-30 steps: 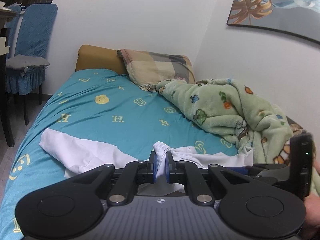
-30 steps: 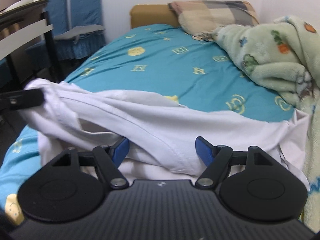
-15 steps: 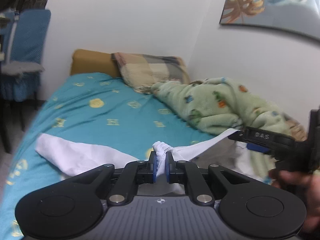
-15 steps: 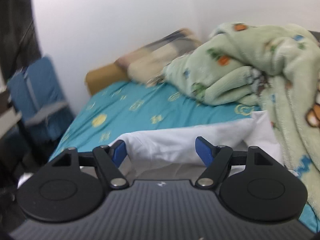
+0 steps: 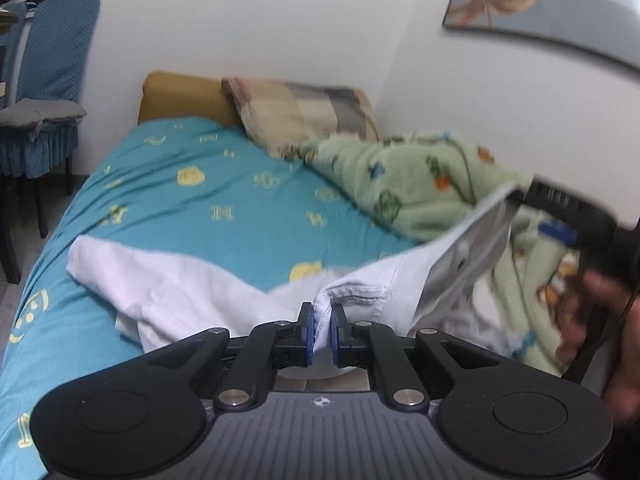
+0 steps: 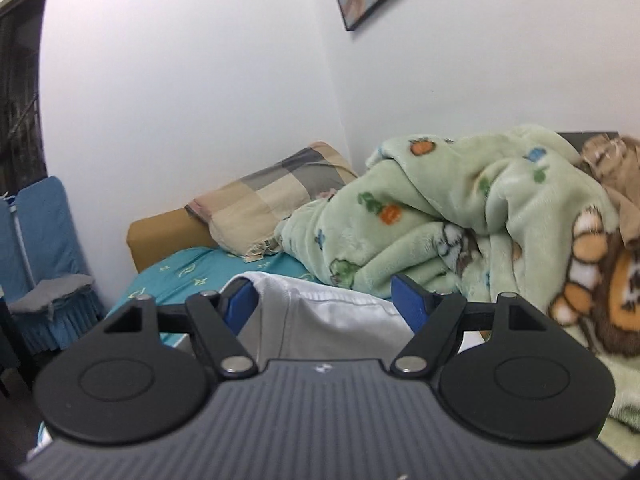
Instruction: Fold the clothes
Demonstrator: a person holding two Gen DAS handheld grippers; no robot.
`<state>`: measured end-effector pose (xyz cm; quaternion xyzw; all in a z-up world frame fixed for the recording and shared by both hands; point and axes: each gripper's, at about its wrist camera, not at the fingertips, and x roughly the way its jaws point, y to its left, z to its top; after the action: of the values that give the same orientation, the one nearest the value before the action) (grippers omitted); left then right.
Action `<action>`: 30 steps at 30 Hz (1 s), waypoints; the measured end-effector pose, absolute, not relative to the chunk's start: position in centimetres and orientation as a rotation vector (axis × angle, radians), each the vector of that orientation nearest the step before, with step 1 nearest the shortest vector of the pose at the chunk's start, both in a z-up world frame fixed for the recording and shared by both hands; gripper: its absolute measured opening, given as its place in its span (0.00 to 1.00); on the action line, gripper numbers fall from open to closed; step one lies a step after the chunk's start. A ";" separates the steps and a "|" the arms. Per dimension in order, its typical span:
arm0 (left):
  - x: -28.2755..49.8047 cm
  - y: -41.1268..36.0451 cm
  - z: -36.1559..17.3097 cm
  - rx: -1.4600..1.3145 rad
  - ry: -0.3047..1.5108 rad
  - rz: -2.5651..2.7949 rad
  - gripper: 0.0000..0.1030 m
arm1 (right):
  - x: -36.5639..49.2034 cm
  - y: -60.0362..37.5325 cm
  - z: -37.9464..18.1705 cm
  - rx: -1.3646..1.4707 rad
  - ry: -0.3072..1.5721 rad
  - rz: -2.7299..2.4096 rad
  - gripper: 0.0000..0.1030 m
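Since half a second back, the right gripper has risen higher at the right edge of the left wrist view, drawing one end of the white garment up off the bed into a slanted, shadowed flap; the left gripper stays pinched on the bunched cloth. From the left wrist, the jaws stand narrow with a fold of the garment's stitched hem squeezed between the blue pads; the rest of the garment trails left across the teal sheet, its far end lying flat near the bed's left side; a green fleece blanket is heaped along the wall side, a checked pillow sits at the head, and a blue-covered chair stands beside the bed; the picture is motion-blurred toward the right, where a hand holds the other gripper.

From the right wrist, the right gripper shows its jaws spread wide; the garment lies draped between them and over the gripper's body, but whether either pad actually presses the cloth cannot be told; behind it the blanket rises close, the pillow leans at the headboard, and the chair stands at the left.
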<state>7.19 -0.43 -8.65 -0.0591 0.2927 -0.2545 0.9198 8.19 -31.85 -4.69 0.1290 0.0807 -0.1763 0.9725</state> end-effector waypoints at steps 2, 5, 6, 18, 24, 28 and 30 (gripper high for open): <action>6.9 -0.9 -8.9 -0.084 0.614 -0.520 0.15 | 8.1 -31.7 -4.3 0.257 0.160 -0.345 0.73; 6.0 -1.6 -8.8 -0.037 0.606 -0.520 0.41 | 8.0 -31.5 -3.8 0.242 0.157 -0.332 0.73; 5.6 -2.1 -8.6 -0.018 0.591 -0.526 0.55 | 8.0 -31.4 -3.7 0.236 0.156 -0.329 0.73; 4.4 -12.9 -10.6 0.121 0.407 -0.307 0.90 | 6.7 -31.7 -2.9 0.236 0.098 -0.285 0.73; 6.0 -11.0 -11.4 0.067 0.525 -0.284 0.90 | 8.7 -34.5 -4.6 0.331 0.273 -0.341 0.73; 4.3 -10.8 -11.2 0.165 0.523 -0.385 0.95 | 8.4 -35.3 -4.5 0.377 0.286 -0.352 0.73; 3.1 -12.2 -11.9 0.287 0.505 -0.425 0.95 | 8.2 -35.4 -4.4 0.384 0.286 -0.335 0.73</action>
<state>3.07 -12.18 -11.86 0.1405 0.2471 -0.2079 0.9359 8.21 -35.37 -4.41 0.1890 0.1411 -0.1653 0.9576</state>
